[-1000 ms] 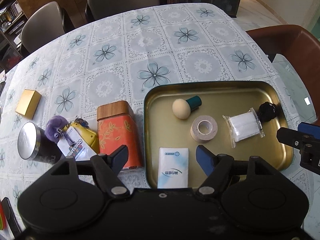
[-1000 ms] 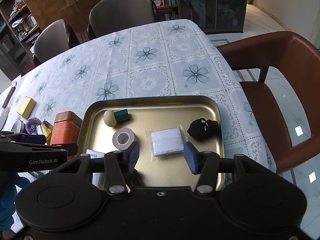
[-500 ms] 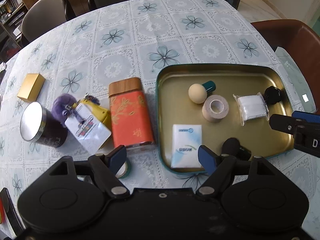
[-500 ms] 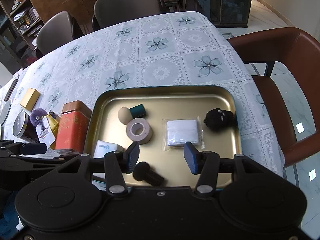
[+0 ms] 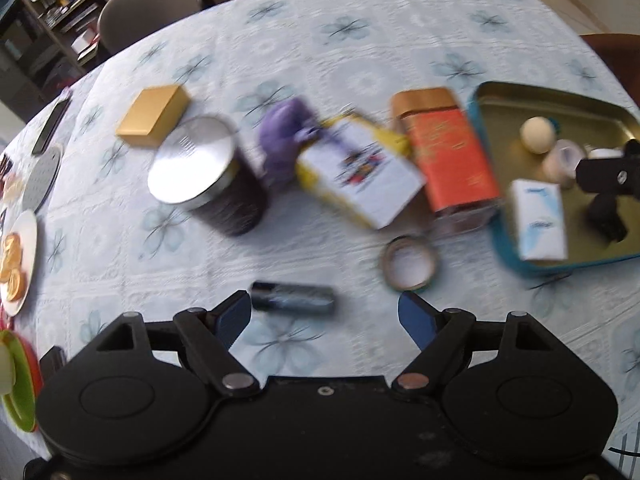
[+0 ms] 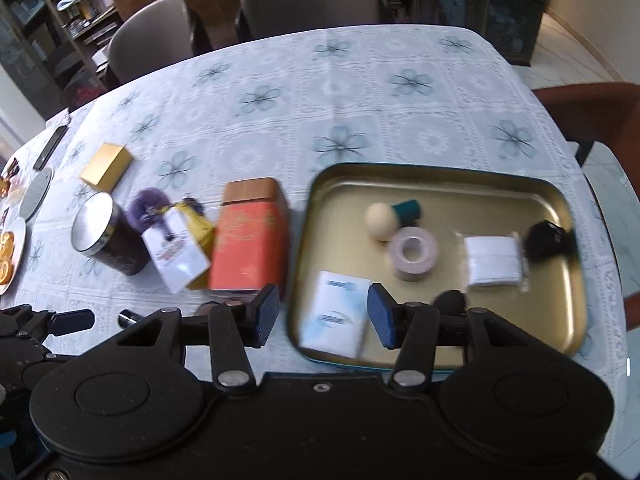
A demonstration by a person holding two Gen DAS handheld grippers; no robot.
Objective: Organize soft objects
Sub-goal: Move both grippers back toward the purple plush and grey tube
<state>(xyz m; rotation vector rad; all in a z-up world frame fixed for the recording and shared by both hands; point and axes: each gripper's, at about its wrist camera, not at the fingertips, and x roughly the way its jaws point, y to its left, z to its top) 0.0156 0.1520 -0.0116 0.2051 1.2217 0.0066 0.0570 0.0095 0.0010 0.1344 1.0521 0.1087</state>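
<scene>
the left gripper, jaws apart and just opening further, hovers empty above a dark cylinder on the tablecloth. the right gripper, jaws apart and empty, hangs over the gold tray, where the tissue pack lies.

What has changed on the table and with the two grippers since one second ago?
Both grippers swung left, away from the gold tray. The left gripper, its jaws having just opened wider, is now over bare tablecloth near a dark tube and a tape ring, holding nothing. The right gripper is open and empty at the tray's left edge. The tissue pack, tape roll and the other tray items lie as before.
</scene>
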